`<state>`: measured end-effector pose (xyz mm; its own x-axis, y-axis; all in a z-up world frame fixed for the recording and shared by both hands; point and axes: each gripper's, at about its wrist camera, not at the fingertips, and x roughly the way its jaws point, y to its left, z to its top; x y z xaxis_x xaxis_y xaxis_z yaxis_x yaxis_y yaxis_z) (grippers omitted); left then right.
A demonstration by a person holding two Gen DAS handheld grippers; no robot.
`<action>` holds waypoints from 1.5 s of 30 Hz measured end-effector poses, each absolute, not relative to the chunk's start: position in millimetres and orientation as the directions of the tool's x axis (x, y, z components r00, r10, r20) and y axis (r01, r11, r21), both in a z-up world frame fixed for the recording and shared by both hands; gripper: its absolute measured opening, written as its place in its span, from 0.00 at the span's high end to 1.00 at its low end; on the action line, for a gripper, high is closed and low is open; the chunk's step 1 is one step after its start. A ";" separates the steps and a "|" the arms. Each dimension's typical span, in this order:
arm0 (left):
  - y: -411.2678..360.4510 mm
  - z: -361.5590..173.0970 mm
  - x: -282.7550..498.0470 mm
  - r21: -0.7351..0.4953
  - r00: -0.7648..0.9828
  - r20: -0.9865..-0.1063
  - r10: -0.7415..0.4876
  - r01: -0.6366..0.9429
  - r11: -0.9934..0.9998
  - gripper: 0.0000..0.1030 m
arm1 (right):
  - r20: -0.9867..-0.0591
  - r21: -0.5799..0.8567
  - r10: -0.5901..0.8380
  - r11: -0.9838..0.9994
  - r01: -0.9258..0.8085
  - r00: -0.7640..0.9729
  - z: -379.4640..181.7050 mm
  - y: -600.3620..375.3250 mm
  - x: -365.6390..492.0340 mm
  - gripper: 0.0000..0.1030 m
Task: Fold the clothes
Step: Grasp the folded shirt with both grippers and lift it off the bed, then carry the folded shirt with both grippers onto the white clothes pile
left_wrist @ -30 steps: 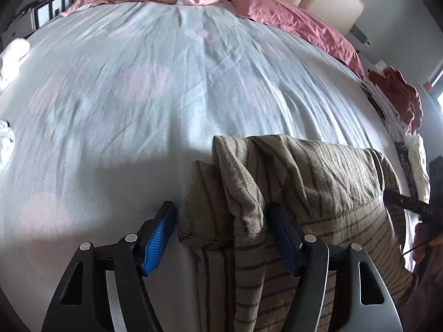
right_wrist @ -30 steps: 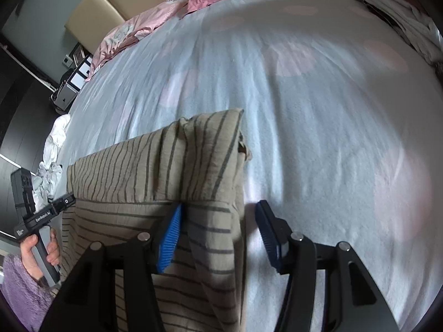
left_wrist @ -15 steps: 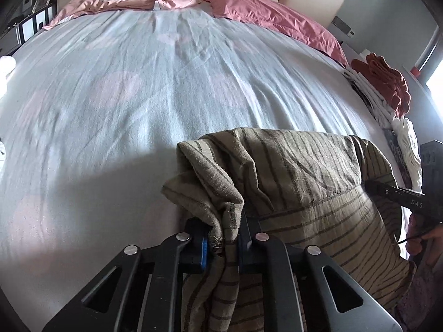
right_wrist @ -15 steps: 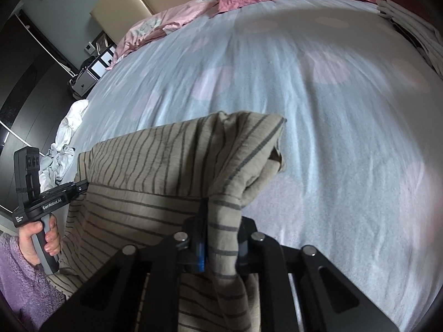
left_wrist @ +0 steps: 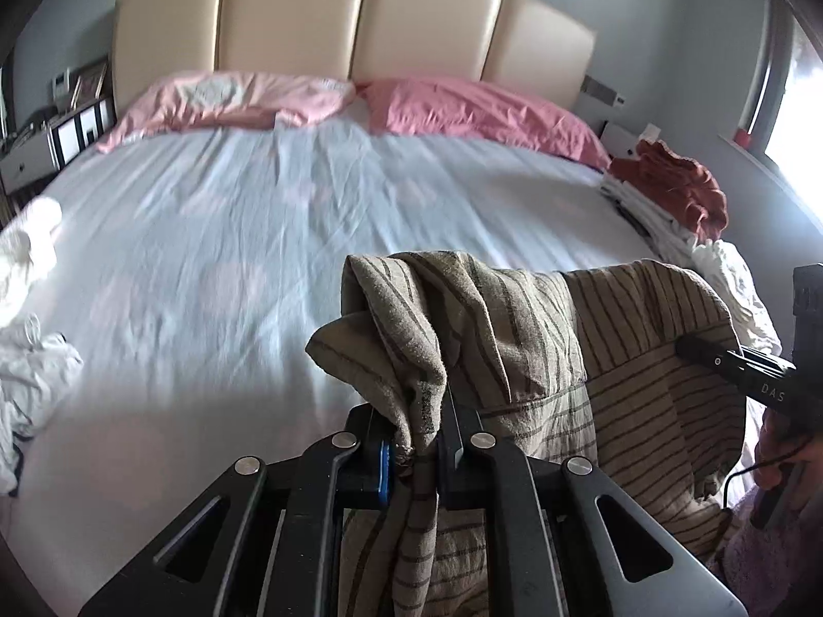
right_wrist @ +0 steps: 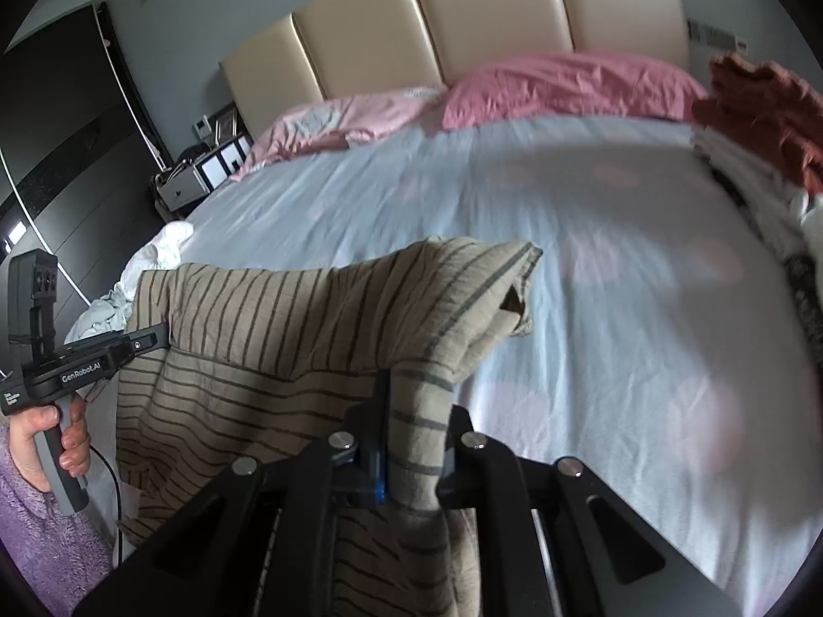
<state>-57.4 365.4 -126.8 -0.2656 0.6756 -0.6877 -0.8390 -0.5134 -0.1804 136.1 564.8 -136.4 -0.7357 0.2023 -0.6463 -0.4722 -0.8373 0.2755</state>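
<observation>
A beige garment with dark stripes (left_wrist: 632, 360) hangs between both grippers above the near edge of the bed; it also shows in the right wrist view (right_wrist: 267, 339). My left gripper (left_wrist: 417, 455) is shut on its left corner, which bunches up over the jaws. My right gripper (right_wrist: 411, 457) is shut on its right corner. The garment is lifted off the sheet and sags in the middle. Each gripper's body shows in the other's view, the right one (left_wrist: 746, 375) and the left one (right_wrist: 67, 365), held by hands.
The bed has a pale blue sheet (left_wrist: 267, 236) with faint pink dots, two pink pillows (left_wrist: 463, 108) and a beige headboard (left_wrist: 360, 15). A stack of folded clothes (left_wrist: 668, 195) lies at the right edge. White crumpled clothes (left_wrist: 31, 375) lie at the left edge. A nightstand (right_wrist: 206, 175) stands at the far left.
Both grippers closed on the striped garment's corners and lifted it off the bed. The views have tilted up towards the headboard.
</observation>
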 end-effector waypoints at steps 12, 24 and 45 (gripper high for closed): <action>401.5 -7.1 26.3 -0.145 -0.254 -0.513 0.820 -0.916 -0.374 0.88 | -0.466 0.309 0.376 -0.779 -0.545 -0.801 -30.1 594.8 242.1 0.91; 540.6 61.3 143.3 -0.250 0.029 -0.460 0.888 -0.963 -0.099 0.88 | -0.454 0.182 0.566 -0.697 -0.693 -0.688 68.7 684.8 411.9 0.91; 761.8 -43.7 238.9 -0.359 0.260 -0.661 0.704 -0.933 0.008 0.88 | -0.758 0.083 0.509 -0.546 -0.834 -0.408 -5.1 888.9 516.3 0.91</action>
